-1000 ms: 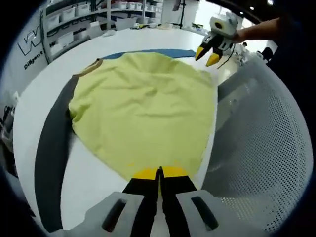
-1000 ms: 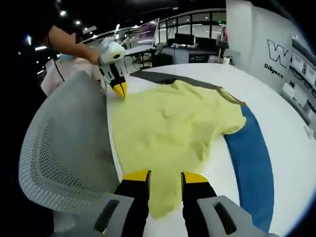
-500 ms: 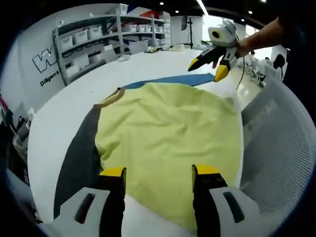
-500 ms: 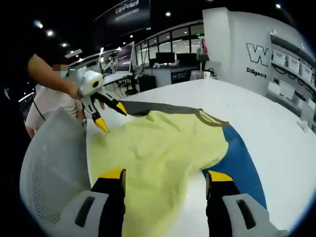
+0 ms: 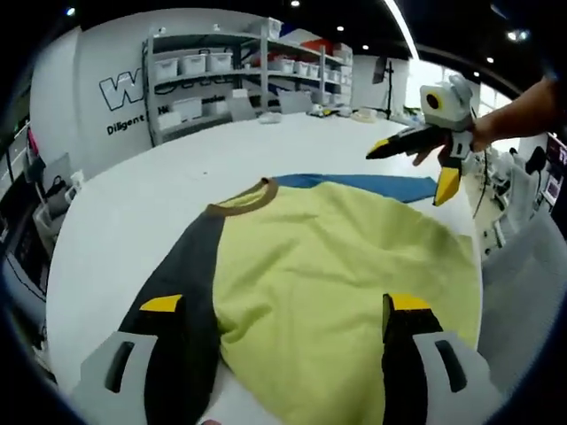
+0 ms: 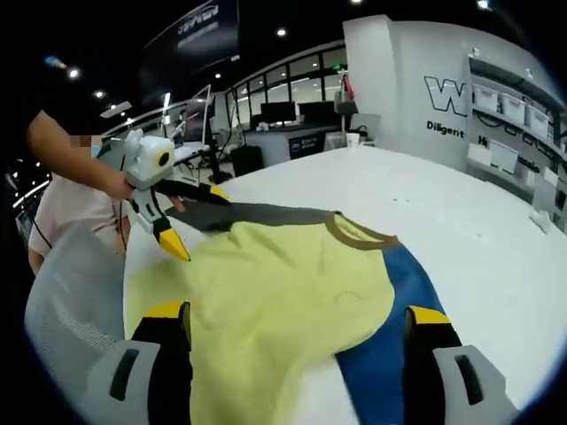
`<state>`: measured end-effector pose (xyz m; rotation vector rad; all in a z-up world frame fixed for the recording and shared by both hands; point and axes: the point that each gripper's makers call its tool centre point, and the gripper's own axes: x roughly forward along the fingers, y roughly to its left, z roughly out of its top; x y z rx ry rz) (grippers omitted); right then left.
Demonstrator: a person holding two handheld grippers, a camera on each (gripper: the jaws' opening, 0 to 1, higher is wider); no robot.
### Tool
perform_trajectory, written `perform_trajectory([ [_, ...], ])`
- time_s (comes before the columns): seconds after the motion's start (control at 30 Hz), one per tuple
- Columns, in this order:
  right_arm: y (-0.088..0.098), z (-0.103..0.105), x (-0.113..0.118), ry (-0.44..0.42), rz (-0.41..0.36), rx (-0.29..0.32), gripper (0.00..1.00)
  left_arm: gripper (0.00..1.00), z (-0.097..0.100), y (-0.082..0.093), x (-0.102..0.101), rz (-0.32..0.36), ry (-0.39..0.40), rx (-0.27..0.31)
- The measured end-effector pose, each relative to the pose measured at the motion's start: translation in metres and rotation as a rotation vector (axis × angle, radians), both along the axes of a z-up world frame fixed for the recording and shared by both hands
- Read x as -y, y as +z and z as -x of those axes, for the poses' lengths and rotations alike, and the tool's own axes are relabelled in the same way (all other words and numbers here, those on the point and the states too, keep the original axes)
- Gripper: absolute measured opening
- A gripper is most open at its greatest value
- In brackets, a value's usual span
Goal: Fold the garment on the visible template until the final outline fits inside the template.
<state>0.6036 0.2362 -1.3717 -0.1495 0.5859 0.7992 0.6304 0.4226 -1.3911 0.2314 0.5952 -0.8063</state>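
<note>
The yellow garment (image 5: 328,274) lies spread on the white table (image 5: 133,195), its brown-trimmed collar (image 5: 244,197) at the far edge from me. It rests on the template, which shows as a dark grey band (image 5: 182,292) along one side of the cloth and a blue band (image 5: 372,184) along the other. In the right gripper view the same garment (image 6: 266,310) covers the table with the collar (image 6: 354,235) toward the far side, the blue band (image 6: 390,354) running down beside it and the dark grey band (image 6: 257,212) at its far edge.

My left tongs (image 5: 282,305) hang above the near part of the garment, jaws spread wide and released, yellow tips well apart with nothing between them. I cannot tell that they touch the cloth. Seen from the right gripper view, the left tongs (image 6: 190,217) are open over the far corner of the garment, held in my hand (image 6: 111,181).

My right tongs (image 6: 292,312) are likewise released, jaws far apart over the near edge of the garment, gripping nothing. In the left gripper view the right tongs (image 5: 416,164) hover open above the far side of the cloth near the blue band.

A mesh chair back (image 6: 66,310) stands just beside the table. Shelving with bins (image 5: 221,75) lines the wall beyond.
</note>
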Motion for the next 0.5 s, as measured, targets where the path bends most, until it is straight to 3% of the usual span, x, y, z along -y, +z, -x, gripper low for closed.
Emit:
perform_trajectory([
  [0.23,-0.013,-0.014,-0.005,0.005,0.017,-0.014,0.99,0.91,-0.022,-0.010,-0.002,0.019,0.042,-0.051],
  [0.5,-0.054,-0.036,0.001,-0.033,0.078,-0.112,0.99,0.91,-0.037,-0.031,0.013,-0.012,0.008,-0.121],
])
